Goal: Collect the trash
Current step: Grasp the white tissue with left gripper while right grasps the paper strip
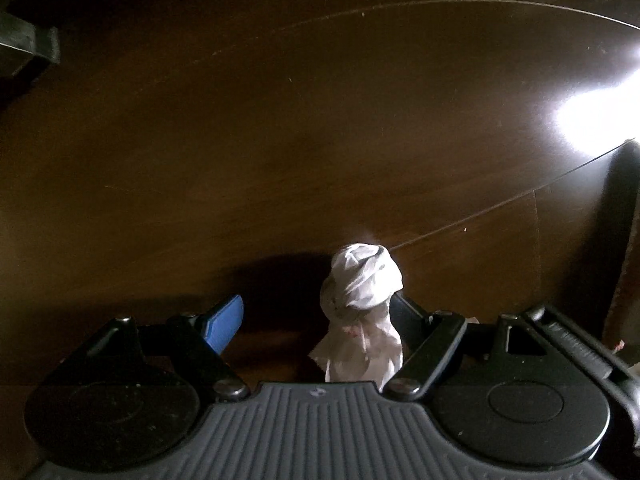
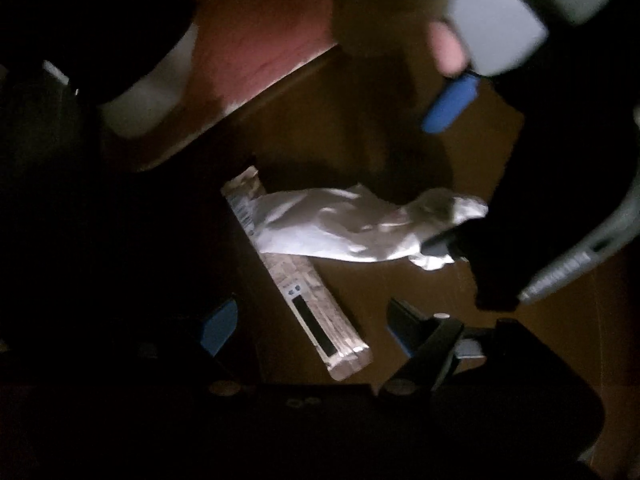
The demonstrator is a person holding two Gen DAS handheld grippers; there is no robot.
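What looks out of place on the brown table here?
A crumpled white wrapper and a long flat snack packet lie loose on the brown table. The wrapper covers one end of the packet. Both look like discarded trash.

Trash on dark wood surface, two pcs.
We see a crumpled white tissue wad (image 2: 360, 226) lying stretched across mid-frame in the right wrist view, its left end overlapping a flat, foil-like snack wrapper (image 2: 316, 320) w/ barcode that runs diagonally toward lower centre.
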